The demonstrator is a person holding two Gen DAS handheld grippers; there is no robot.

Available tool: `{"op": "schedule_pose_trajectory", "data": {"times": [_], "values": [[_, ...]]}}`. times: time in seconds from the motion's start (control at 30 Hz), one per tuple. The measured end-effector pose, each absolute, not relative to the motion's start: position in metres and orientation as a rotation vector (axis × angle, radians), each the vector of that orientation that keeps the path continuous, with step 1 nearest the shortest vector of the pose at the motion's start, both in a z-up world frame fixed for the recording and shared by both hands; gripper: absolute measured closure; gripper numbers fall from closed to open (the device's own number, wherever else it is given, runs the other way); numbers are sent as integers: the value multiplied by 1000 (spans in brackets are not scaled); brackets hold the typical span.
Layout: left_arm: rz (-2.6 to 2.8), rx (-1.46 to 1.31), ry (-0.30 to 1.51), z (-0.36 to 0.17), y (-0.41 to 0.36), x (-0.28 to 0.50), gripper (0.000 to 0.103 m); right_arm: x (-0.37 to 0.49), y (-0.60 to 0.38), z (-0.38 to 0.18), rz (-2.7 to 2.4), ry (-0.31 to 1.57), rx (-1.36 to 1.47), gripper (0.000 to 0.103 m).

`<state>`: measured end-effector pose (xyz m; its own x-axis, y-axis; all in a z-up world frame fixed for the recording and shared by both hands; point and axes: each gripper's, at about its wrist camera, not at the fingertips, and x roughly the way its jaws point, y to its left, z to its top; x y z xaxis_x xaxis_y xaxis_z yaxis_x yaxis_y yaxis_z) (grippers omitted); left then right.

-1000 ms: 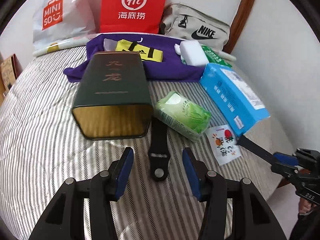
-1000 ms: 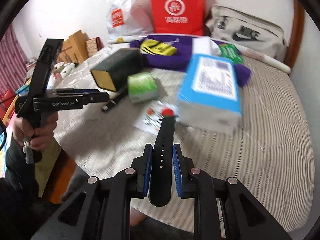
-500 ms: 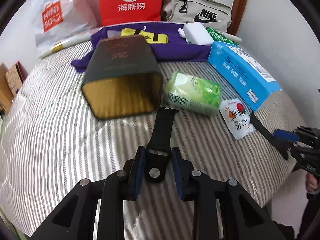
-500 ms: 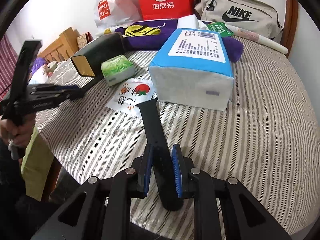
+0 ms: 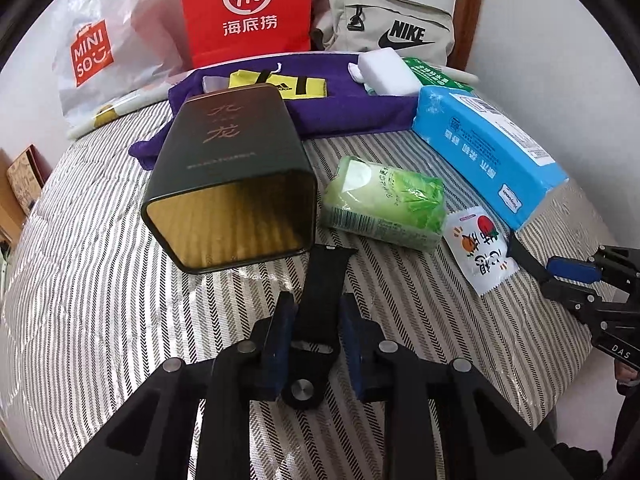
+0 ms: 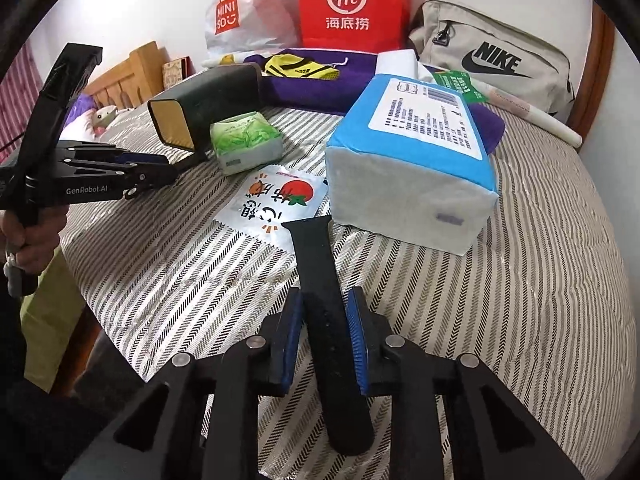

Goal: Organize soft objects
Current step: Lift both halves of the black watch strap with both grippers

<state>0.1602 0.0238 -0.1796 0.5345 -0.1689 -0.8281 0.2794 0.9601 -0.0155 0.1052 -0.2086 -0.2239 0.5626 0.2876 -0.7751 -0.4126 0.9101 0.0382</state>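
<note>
Your left tongs (image 5: 314, 330) have closed on the buckle strap (image 5: 320, 300); your right tongs (image 6: 323, 330) still clamp the holed strap (image 6: 320, 280), so both halves are secured.

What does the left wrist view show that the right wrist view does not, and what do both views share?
Only the left wrist view shows the strap half with a round stud in the left gripper. Only the right wrist view shows the strap half with holes in the right gripper, plus a wooden headboard. Both share the dark tin, green tissue pack and blue tissue pack.
</note>
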Motion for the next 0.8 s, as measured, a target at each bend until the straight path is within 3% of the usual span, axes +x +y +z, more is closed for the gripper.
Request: {"op": "schedule_pose_trajectory", "data": {"times": [0.07,0.13,0.23,0.8], "values": [[-289,118,968,-180,23,160,73,104,-208,-224,409,875,-152,77],[-281,136,951,-181,20,160,73,105,-207,-225,408,865,-149,77],[-253,176,940,-181,15,160,82,108,-205,-226,409,852,-139,80],[-273,15,894,-141,48,134,83,86,-210,-195,400,851,-115,83]]}}
